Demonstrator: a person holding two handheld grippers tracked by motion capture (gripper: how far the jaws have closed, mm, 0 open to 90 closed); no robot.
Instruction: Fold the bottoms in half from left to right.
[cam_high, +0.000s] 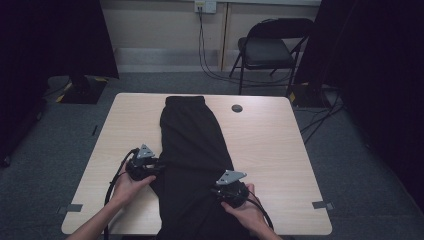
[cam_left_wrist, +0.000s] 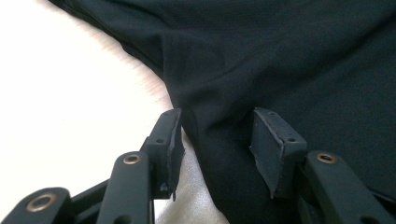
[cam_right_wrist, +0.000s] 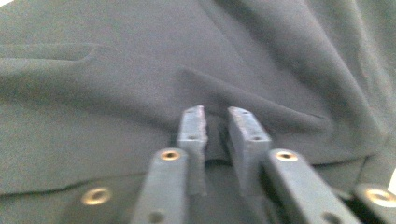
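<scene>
Two grippers work black trousers (cam_high: 192, 150) on the table (cam_high: 270, 145): left gripper (cam_left_wrist: 217, 137) spread at the edge, right gripper (cam_right_wrist: 217, 130) pinching a fold.

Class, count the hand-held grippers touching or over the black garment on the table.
2: the left gripper at the black garment's left edge, the right gripper on its right side.

A fixed camera looks forward and down from above the person's side onto the pale wooden desk (cam_high: 280, 150). Each gripper camera sits low and very close, looking along its own black jaws at the long black cloth garment (cam_high: 192, 150) (the part all three views share); the left gripper view also catches the desk.
</scene>
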